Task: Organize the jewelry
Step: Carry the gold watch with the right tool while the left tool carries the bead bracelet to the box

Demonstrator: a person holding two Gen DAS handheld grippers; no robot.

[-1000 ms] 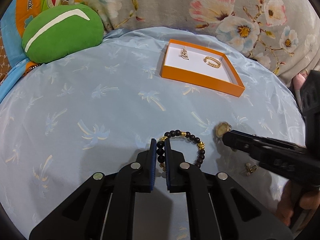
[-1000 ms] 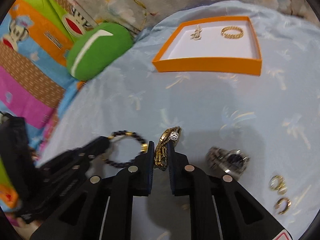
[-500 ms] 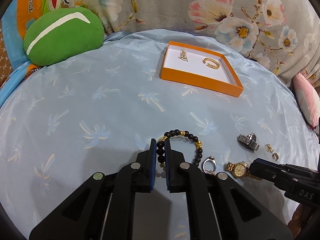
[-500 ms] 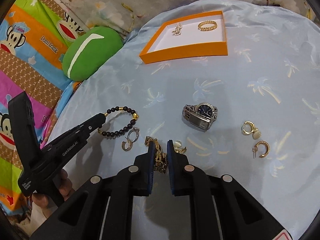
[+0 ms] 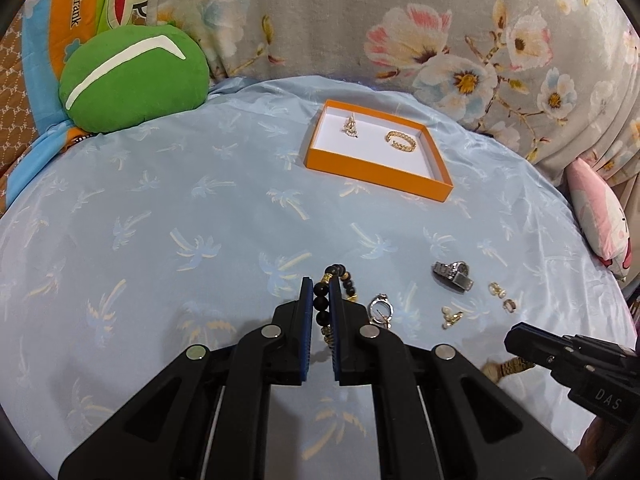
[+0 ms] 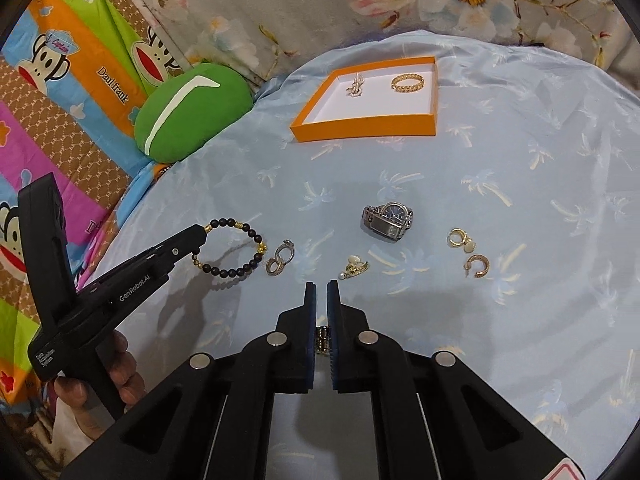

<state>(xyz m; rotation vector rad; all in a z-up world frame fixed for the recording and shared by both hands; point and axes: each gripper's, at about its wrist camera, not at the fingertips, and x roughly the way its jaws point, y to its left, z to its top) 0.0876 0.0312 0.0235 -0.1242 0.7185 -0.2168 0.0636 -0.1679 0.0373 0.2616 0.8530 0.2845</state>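
Note:
My left gripper point(image 5: 321, 282) is shut on a black bead bracelet with gold beads point(image 5: 322, 304), which hangs just above the blue cloth and casts a shadow. The right wrist view shows the same left gripper point(image 6: 200, 232) and bracelet point(image 6: 232, 248). My right gripper point(image 6: 321, 286) has its jaws closing on the band of a gold watch point(image 6: 323, 340), pinched deep between the pads. In the left wrist view the right gripper point(image 5: 510, 338) carries the gold watch point(image 5: 506, 368) beneath it. The orange tray point(image 5: 376, 174) at the back holds a gold chain ring point(image 5: 401, 141) and a brooch point(image 5: 350, 126).
On the cloth lie a silver watch point(image 6: 387, 220), linked silver hoops point(image 6: 280, 260), a pearl clip earring point(image 6: 354, 268) and two gold earrings point(image 6: 460, 240). A green cushion point(image 6: 192, 112) sits at the back left, and floral fabric rises behind the tray.
My right gripper has drawn back from the jewelry and risen, taking the gold watch off the cloth. The left gripper has lifted the bead bracelet a little.

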